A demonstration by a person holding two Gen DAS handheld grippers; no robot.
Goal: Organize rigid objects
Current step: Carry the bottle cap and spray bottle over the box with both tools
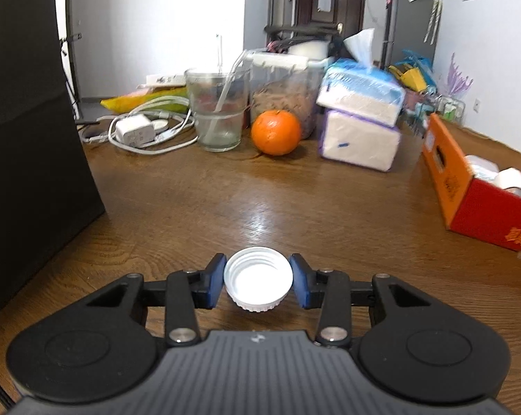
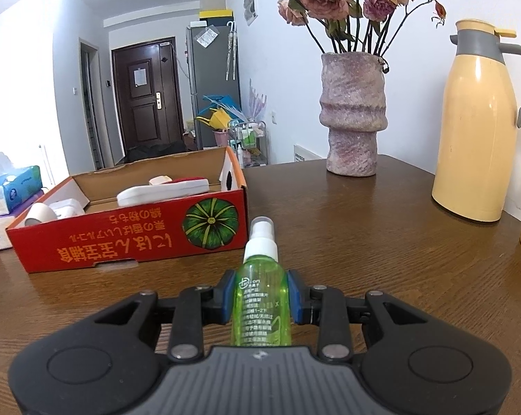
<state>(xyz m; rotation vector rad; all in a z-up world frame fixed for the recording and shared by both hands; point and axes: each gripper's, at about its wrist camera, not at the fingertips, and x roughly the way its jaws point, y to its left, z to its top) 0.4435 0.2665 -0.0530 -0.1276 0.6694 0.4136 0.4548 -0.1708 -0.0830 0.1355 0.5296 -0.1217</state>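
Left tool (image 1: 257,282): blue pads clamp a white ribbed plastic screw cap (image 1: 258,278) from both sides, open side up, inner threads visible. Cap sits low over the brown wood-grain worktop (image 1: 226,200); contact with the surface can't be confirmed from this angle.

Right tool (image 2: 261,296): closed on a translucent green plastic spray bottle (image 2: 261,297) with a white pump head, gripped at mid-body, nozzle pointing away from the camera.

Red-and-orange cardboard box (image 2: 129,242) with a pumpkin print is on the worktop ahead-left of the right tool, lid open. Inside it: a white tape roll (image 2: 39,215), other white items, hard to identify.

Far end, left view: an orange fruit (image 1: 276,132), clear glass cup (image 1: 219,110) with a straw, white charger with coiled cable (image 1: 136,131), 2 stacked tissue packs (image 1: 359,117). A black panel (image 1: 28,138) fills the left edge.

Right view: mottled purple ceramic vase (image 2: 353,114) with dried roses, and a cream thermos jug (image 2: 478,121) with a grey handle, both upright near the wall, well apart from the bottle.
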